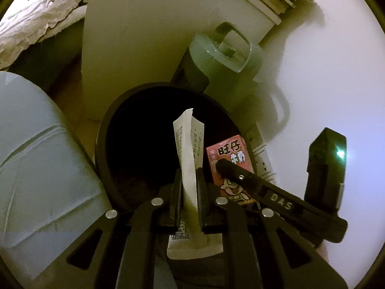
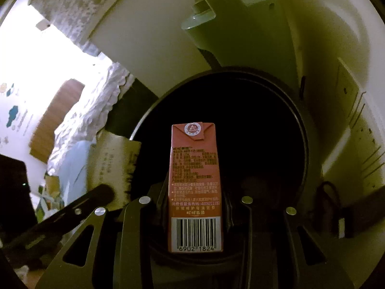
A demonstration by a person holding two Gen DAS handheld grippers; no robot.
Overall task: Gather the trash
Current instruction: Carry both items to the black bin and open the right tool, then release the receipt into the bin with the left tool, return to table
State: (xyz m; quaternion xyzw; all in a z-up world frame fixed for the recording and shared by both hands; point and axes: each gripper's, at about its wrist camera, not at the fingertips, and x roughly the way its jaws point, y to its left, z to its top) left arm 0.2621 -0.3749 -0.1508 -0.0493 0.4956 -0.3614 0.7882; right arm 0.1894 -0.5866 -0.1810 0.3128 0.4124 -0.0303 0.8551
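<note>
1. Left wrist view: left gripper (image 1: 189,175) clamped on white paper sachet (image 1: 188,144), poised above black bin (image 1: 105,130).
2. Right wrist view: right gripper (image 2: 195,192) clamped on red milk carton (image 2: 195,168), over same bin's (image 2: 300,120) mouth.

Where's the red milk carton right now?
The red milk carton sits clamped in the right tool, poised over the black trash bin, just right of the white packet in the left tool.

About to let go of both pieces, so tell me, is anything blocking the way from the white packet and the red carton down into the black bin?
Nothing visible does. The white packet and the red carton are both held over the black bin's open mouth.
</note>
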